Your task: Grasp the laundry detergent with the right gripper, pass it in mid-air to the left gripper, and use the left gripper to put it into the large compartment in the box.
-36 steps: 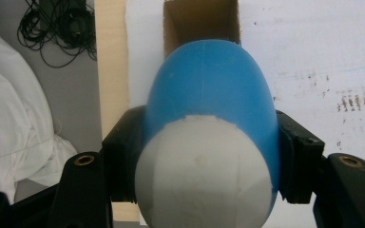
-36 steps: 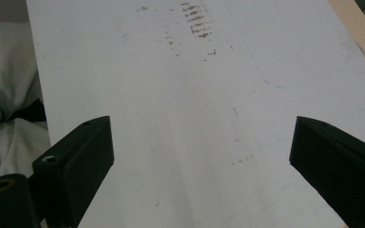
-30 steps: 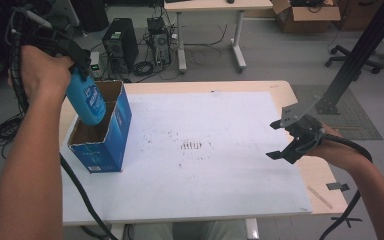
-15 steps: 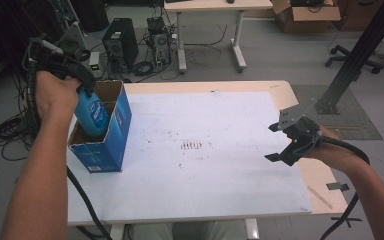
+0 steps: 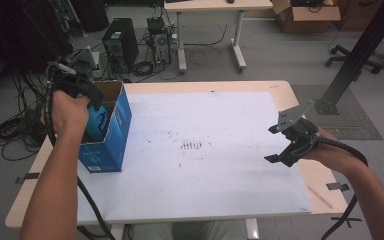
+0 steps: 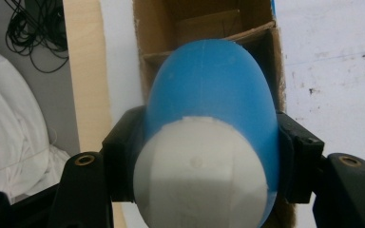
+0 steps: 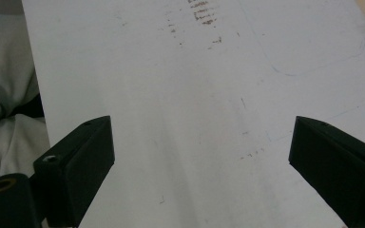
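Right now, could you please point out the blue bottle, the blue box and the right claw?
blue bottle (image 6: 209,80): left gripper view, its blue body.
blue box (image 5: 120,120): high view, its blue side wall.
right claw (image 5: 279,146): high view, midway between its fingertips.

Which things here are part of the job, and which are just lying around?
In the job:
- blue bottle, clamped in the left gripper
- blue cardboard box it is going into

Lying about:
- open right gripper, idle over the white board
- computer tower on the floor
- cardboard box at the back
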`<state>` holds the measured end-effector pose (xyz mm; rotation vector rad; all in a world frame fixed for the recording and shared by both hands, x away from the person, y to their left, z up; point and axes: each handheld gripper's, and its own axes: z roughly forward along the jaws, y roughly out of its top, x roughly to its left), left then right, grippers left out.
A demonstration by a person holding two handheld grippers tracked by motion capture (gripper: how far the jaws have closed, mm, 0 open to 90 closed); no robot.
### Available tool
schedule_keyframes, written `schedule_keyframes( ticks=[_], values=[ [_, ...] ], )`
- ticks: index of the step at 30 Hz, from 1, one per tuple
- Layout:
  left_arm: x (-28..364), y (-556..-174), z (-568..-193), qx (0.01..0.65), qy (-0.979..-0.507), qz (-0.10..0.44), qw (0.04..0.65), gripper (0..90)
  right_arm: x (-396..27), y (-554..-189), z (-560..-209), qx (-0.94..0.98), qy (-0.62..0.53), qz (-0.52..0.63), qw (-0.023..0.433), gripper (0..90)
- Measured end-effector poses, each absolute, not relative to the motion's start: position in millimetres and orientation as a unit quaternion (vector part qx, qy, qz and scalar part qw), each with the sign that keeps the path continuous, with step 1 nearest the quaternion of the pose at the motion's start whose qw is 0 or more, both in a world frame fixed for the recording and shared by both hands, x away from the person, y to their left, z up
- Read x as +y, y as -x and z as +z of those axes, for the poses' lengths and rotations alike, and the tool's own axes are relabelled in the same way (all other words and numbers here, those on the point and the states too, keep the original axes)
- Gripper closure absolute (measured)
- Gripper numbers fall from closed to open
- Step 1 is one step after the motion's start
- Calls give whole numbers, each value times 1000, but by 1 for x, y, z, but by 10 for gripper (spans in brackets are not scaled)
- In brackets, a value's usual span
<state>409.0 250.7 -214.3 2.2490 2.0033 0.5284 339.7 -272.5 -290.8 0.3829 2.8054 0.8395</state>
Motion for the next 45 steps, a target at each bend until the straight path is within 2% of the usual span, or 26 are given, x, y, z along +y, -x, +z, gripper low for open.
schedule_keyframes(
  ticks=[17, 31, 45],
  values=[
    [254, -409, -257, 650, -741, 162, 38, 385, -272, -342, -297, 947, -134, 278, 89, 76],
    [254, -411, -276, 648, -747, 148, 29, 384, -271, -342, -299, 948, -139, 276, 84, 78],
    [260, -410, -278, 648, -747, 143, 41, 382, -271, -343, -303, 948, -140, 273, 78, 77]
  ],
)
